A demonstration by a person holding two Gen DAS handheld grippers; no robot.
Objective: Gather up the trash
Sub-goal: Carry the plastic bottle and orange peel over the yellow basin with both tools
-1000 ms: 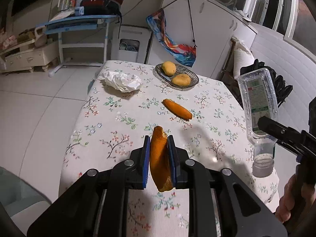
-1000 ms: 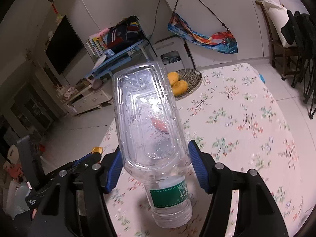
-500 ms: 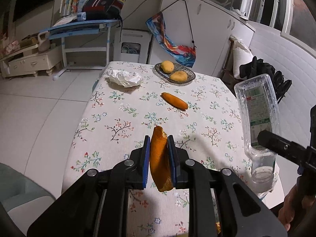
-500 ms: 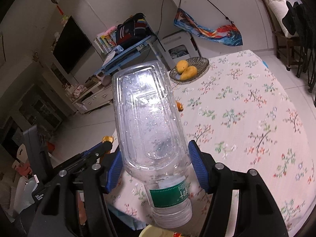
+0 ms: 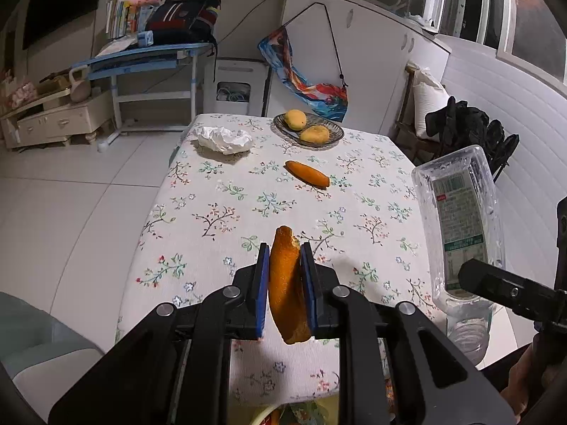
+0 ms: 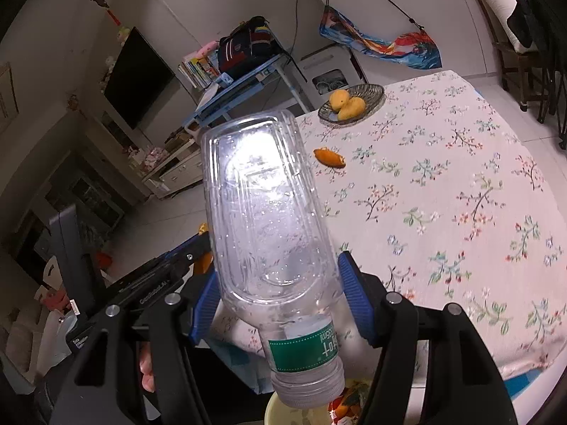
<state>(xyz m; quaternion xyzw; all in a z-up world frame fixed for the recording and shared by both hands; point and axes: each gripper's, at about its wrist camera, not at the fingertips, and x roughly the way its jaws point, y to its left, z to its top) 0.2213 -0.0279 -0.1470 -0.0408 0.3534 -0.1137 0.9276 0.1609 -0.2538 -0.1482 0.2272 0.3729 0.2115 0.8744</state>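
- The step in hand, as I judge it, is carrying two pieces of trash away from the table point(image 5: 198, 219) to a pale yellow bin point(image 6: 283, 412), whose rim shows at the bottom of the right wrist view, below the table's near edge.
- The left gripper point(image 5: 285, 283) has its jaws narrow and pressed on an orange peel point(image 5: 285, 290). It points down at a slant over the near part of the table, with the peel standing almost upright between the pads.
- The right gripper point(image 6: 280, 301) holds a clear plastic bottle point(image 6: 262, 212) with its jaws quite wide. The bottle is upside down, its neck just above the bin.
- Next move: each gripper must come over the bin's mouth and then let go, so nothing lands beside it.
- Still on the table: a crumpled white paper point(image 5: 225, 139) at the far left, and another peel point(image 5: 306, 173) in the middle, near the fruit basket point(image 5: 308, 130).
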